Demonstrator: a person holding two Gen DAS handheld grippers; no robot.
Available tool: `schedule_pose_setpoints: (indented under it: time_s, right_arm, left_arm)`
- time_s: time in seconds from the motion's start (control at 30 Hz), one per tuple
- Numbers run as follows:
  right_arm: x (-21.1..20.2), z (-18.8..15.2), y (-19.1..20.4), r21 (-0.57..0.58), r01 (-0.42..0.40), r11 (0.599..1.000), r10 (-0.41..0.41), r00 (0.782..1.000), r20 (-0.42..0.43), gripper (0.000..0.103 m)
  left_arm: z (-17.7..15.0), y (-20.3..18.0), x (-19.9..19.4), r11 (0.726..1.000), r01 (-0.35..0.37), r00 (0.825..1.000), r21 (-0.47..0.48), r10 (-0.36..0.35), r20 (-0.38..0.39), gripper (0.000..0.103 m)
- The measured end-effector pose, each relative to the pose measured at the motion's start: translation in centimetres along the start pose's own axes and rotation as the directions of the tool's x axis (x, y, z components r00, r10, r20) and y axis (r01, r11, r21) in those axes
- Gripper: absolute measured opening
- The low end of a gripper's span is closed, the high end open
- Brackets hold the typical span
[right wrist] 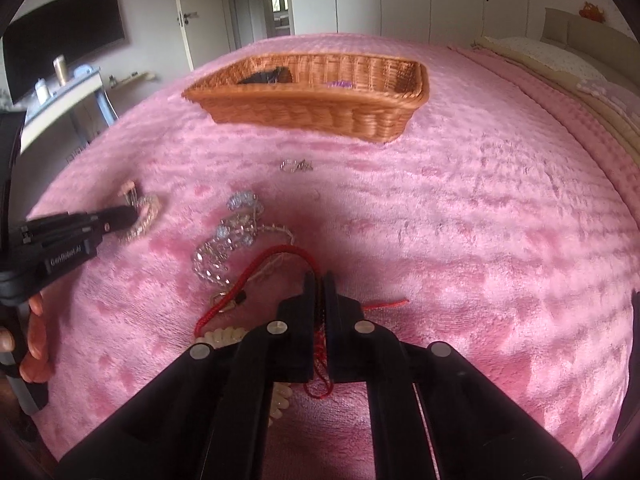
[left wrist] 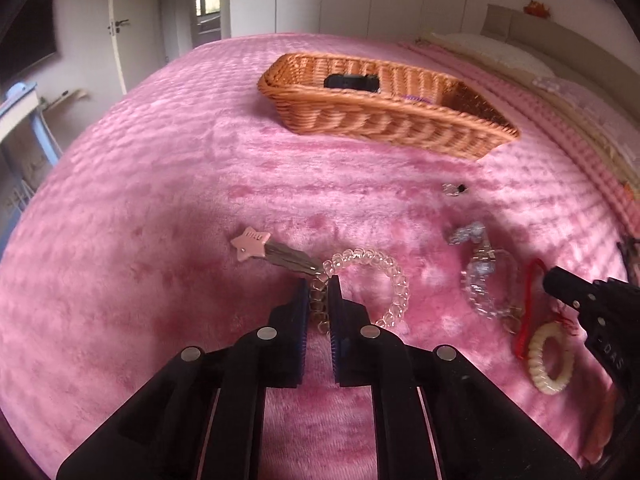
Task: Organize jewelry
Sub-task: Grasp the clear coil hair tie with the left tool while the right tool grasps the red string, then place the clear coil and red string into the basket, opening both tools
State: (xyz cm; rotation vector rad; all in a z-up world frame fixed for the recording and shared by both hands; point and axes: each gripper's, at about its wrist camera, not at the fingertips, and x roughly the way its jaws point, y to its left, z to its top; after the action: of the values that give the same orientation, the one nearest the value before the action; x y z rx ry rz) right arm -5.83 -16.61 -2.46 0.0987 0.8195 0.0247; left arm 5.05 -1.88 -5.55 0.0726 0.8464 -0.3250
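On the pink blanket, my left gripper [left wrist: 319,280] is shut on the clear spiral hair tie [left wrist: 384,276], pinching its left side. A pink star hair clip [left wrist: 252,243] lies just left of it. My right gripper [right wrist: 319,278] is shut on the red cord bracelet [right wrist: 256,270], whose loop runs left from the jaws. A crystal bead bracelet [right wrist: 224,248] and a cream spiral hair tie [left wrist: 550,360] lie beside the cord. A wicker basket [left wrist: 360,118] stands farther back with a dark item and something purple inside.
A small ring-like piece [right wrist: 296,166] lies between the jewelry and the basket [right wrist: 320,114]. A person's hand [right wrist: 34,344] holds the left gripper's handle. Pillows and a headboard are at the right; a desk, door and wardrobes stand beyond the bed.
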Motion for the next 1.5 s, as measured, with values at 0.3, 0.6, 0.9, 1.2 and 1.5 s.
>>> schedule_pose_setpoints:
  time_s: [0.3, 0.6, 0.9, 1.2, 1.5]
  right_arm:
    - [-4.0, 1.7, -1.3, 0.081, -0.073, 0.994, 0.065, 0.993, 0.098, 0.003]
    - [-8.1, 4.9, -1.2, 0.090, -0.107, 0.990, 0.086, 0.974, 0.210, 0.003]
    - [-7.9, 12.7, -1.3, 0.068, -0.087, 0.994, 0.062, 0.951, 0.303, 0.003]
    - [0.7, 20.9, -3.3, 0.102, -0.037, 0.994, 0.011, 0.970, 0.243, 0.003]
    - [11.2, 23.1, -3.4, 0.098, 0.024, 0.995, -0.030, 0.997, 0.064, 0.003]
  left_arm:
    - [-0.1, 0.2, -4.3, 0.994, 0.097, 0.991, -0.045, -0.092, 0.101, 0.007]
    - [2.2, -0.3, -8.3, 0.992, 0.124, 0.971, -0.034, -0.115, 0.209, 0.007]
    - [9.3, -1.1, -9.3, 0.993, 0.115, 0.944, 0.001, -0.110, 0.312, 0.007]
    - [17.5, -1.1, -1.7, 0.992, 0.114, 0.949, -0.057, -0.092, 0.302, 0.007]
    - [20.7, 0.5, 7.9, 0.986, 0.043, 0.979, -0.164, -0.009, 0.204, 0.007]
